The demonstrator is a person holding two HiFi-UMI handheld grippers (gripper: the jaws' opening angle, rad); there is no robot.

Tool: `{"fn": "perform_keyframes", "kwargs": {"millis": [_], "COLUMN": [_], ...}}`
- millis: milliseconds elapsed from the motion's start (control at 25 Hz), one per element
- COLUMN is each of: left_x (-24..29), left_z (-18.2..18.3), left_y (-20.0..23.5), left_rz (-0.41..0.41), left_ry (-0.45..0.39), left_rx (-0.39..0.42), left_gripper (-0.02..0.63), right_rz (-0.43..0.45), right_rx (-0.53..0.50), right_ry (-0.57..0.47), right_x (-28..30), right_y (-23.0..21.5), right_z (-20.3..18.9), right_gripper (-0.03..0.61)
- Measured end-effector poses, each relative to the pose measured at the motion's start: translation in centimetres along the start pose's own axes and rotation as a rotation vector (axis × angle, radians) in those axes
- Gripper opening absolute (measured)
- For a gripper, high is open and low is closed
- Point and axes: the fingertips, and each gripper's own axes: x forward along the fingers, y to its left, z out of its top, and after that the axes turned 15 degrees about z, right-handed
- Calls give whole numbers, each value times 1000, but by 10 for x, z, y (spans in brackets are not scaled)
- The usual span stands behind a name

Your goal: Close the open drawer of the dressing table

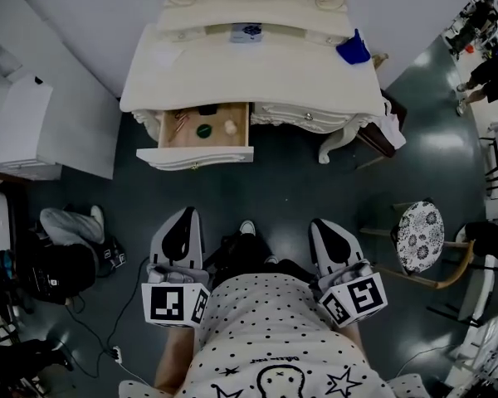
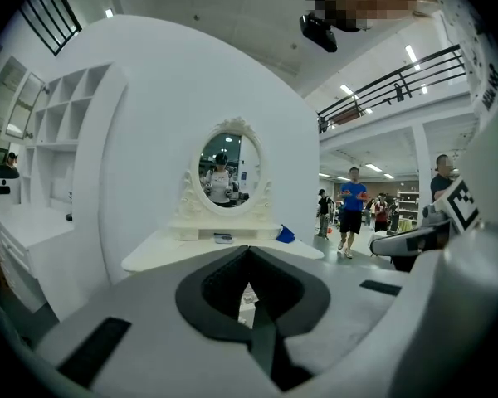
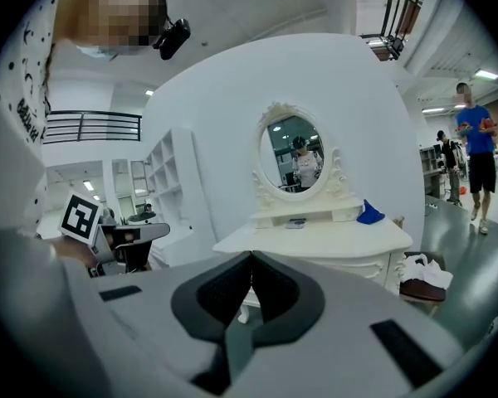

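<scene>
The cream dressing table (image 1: 257,81) stands ahead against the white wall, its left drawer (image 1: 197,143) pulled out with small items inside. My left gripper (image 1: 181,217) hangs shut and empty a good way short of the drawer front, nearly in line with it. My right gripper (image 1: 327,227) is also shut and empty, level with the left one and further right. In the left gripper view the table (image 2: 224,251) shows beyond the closed tips of the left gripper (image 2: 247,250); the right gripper view shows the table (image 3: 315,243) past the closed right gripper (image 3: 251,257).
A round patterned stool (image 1: 418,236) stands right of me. A dark chair with white cloth (image 1: 383,131) is at the table's right side. Bags and cables (image 1: 62,264) lie on the floor at left beside white shelving (image 1: 17,123). A blue cloth (image 1: 353,50) and an oval mirror (image 3: 297,156) sit on the table. People stand far right (image 1: 481,48).
</scene>
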Motion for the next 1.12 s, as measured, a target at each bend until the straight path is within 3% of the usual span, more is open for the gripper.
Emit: {"fn": "perform_keyframes", "kwargs": {"millis": [840, 1120], "left_x": [90, 137], "left_z": [-9, 23], "left_y": [54, 11], "left_rz": [-1, -26], "left_ry": [55, 9], "left_rx": [-10, -17], "left_gripper": [12, 12], "right_rz": [-9, -26], "right_rx": [33, 5], "right_ry": [45, 16], "right_x": [100, 95], "right_y": [-33, -85], "right_z": [6, 46], "right_gripper": [9, 9]}}
